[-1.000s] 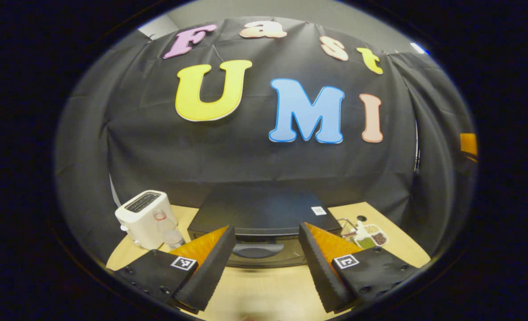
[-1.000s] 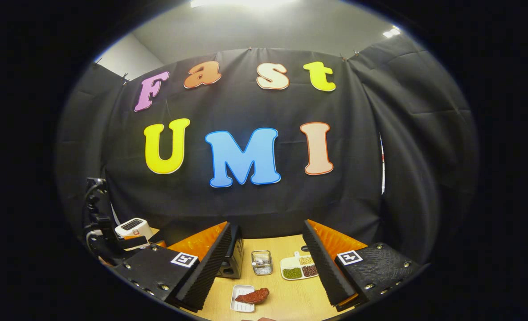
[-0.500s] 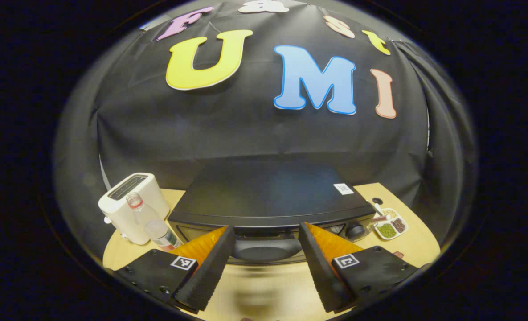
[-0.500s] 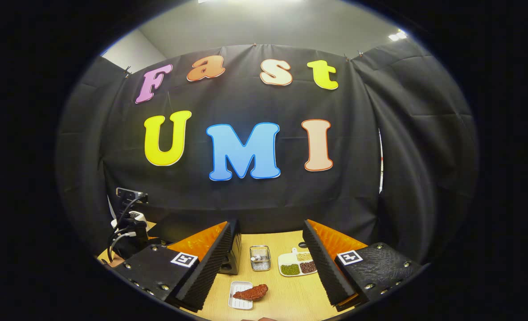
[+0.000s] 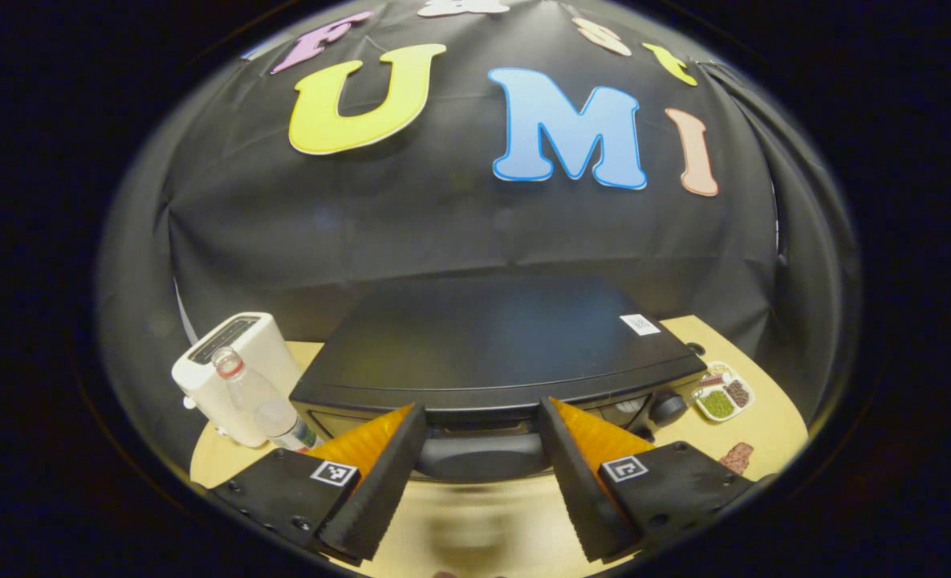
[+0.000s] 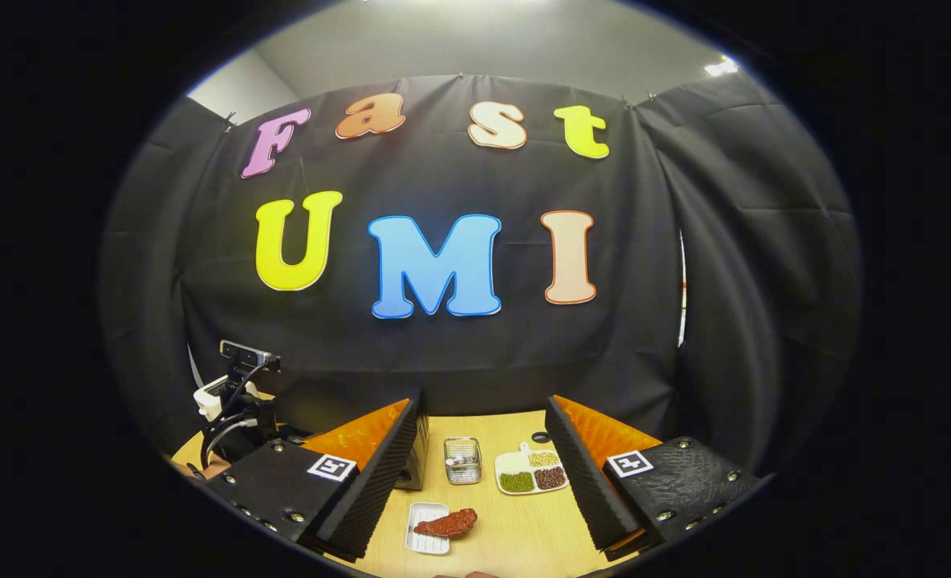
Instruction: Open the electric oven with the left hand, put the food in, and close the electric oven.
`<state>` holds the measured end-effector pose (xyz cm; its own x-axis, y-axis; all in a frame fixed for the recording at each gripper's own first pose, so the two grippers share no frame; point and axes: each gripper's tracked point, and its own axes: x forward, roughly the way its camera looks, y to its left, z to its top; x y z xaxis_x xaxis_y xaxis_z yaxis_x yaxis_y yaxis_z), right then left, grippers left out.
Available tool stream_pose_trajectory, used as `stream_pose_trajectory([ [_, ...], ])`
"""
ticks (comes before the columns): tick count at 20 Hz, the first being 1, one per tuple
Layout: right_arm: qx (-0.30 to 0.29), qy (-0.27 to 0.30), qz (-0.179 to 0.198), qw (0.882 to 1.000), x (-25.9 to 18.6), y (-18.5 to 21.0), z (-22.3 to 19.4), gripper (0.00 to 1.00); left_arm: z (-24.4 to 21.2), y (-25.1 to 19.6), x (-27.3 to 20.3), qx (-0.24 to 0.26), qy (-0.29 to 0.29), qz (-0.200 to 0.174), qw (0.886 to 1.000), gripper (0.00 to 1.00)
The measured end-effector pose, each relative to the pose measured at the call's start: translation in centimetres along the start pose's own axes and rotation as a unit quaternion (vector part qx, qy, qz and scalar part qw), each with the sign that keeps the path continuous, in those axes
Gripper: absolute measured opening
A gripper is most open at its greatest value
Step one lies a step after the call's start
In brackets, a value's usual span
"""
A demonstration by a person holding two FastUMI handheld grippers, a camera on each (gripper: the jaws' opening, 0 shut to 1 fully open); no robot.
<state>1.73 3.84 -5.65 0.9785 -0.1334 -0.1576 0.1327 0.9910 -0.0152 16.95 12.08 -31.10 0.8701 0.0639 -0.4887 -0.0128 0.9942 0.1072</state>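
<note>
The left gripper [image 5: 481, 470], fingers spread wide, faces the black electric oven [image 5: 491, 353] with the door handle [image 5: 481, 456] between its tips (contact is hard to judge). A white toaster [image 5: 230, 365] stands left. The right gripper [image 6: 483, 482], also spread, hangs over the wooden table [image 6: 523, 530] where reddish food [image 6: 445, 524] rests on a small white tray [image 6: 427, 530].

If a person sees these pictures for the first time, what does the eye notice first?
In the left gripper view, the black electric oven fills the middle, its handle between the open left gripper. In the right gripper view, a reddish piece of food lies on a white tray before the open right gripper.
</note>
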Motion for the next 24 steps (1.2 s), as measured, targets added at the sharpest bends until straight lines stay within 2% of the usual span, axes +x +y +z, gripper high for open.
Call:
stream_pose_trajectory([
  [2,0.0,-0.001,0.003,1.0,-0.1,0.3,0.1,0.98,-0.2,0.0,-0.4,-0.003,0.004,-0.002,1.0,0.95],
  [7,-0.001,-0.001,0.009,1.0,-0.4,0.4,-0.2,0.98,-2.0,-0.2,-2.4,-0.001,0.003,0.0,1.0,0.95],
  [8,0.0,0.0,0.011,1.0,-0.3,0.4,-0.2,0.98,-2.6,-0.2,-2.9,0.001,0.004,0.002,1.0,0.92],
  [10,0.005,0.003,0.013,1.0,-0.5,0.4,-0.4,0.98,-3.7,-0.4,-4.1,-0.003,0.008,0.0,1.0,0.95],
  [12,0.01,0.003,0.014,1.0,-0.6,0.3,-0.3,0.98,-5.0,-0.5,-4.8,-0.005,0.017,-0.002,1.0,0.92],
  [13,0.011,0.004,0.015,1.0,-0.6,0.4,-0.5,0.98,-5.6,-0.5,-5.1,-0.006,0.023,-0.002,1.0,0.99],
  [14,0.011,0.005,0.016,1.0,-0.7,0.5,-0.5,0.98,-6.1,-0.6,-5.4,-0.008,0.026,-0.003,1.0,1.0],
  [17,0.012,0.006,0.017,1.0,-1.0,0.6,-0.6,0.98,-7.5,-0.7,-6.1,-0.002,0.036,-0.003,0.999,1.0],
  [18,0.011,0.007,0.018,1.0,-1.0,0.6,-0.6,0.98,-7.9,-0.8,-6.3,0.002,0.039,-0.003,0.999,0.95],
  [20,0.009,0.008,0.018,1.0,-1.2,0.6,-0.8,0.98,-8.9,-0.9,-6.5,0.009,0.046,-0.004,0.999,0.96],
  [21,0.007,0.01,0.019,1.0,-1.3,0.7,-0.9,0.98,-9.5,-1.0,-6.8,0.011,0.05,-0.005,0.999,1.0],
  [24,0.003,0.015,0.02,1.0,-1.5,0.7,-1.2,0.98,-11.5,-1.2,-7.3,0.015,0.068,-0.007,0.998,0.99],
])
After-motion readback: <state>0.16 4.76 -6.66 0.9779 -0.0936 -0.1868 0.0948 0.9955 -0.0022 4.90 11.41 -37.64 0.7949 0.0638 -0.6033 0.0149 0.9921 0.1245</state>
